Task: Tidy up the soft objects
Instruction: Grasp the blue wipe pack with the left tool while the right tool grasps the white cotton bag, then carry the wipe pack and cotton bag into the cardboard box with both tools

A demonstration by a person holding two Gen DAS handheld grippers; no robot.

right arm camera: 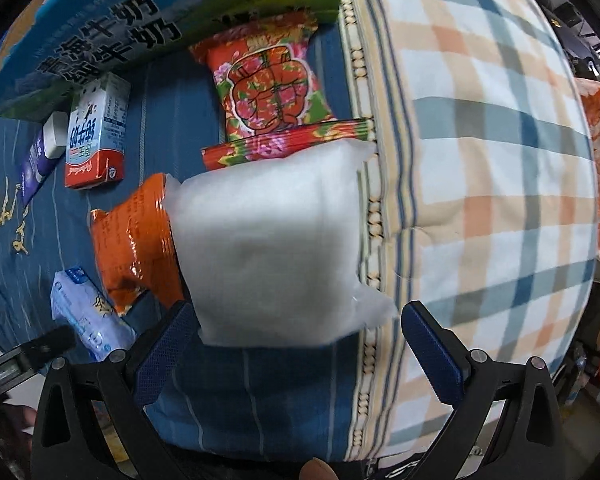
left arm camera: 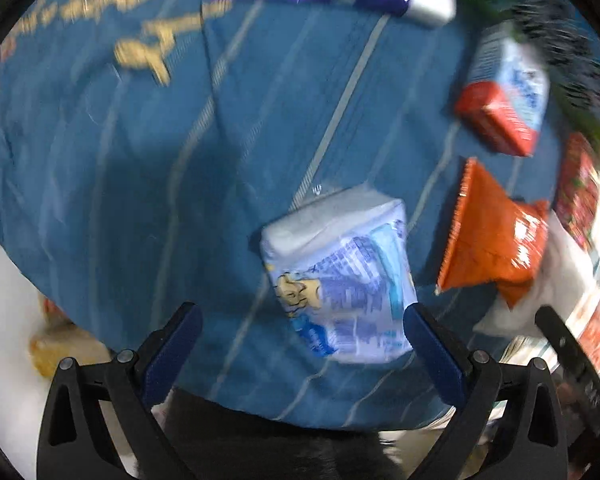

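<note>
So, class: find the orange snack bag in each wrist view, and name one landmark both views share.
Left wrist: orange snack bag at right, beside the tissue pack.
Right wrist: it lies left of centre, partly under the white pad.
Shared landmark: the red-and-white carton.

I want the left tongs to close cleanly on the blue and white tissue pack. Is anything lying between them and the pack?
Nothing visible does. The left tongs are open, and the blue and white tissue pack lies on the blue striped cloth just ahead of them, toward the right finger. The orange snack bag sits off to the right.
</note>
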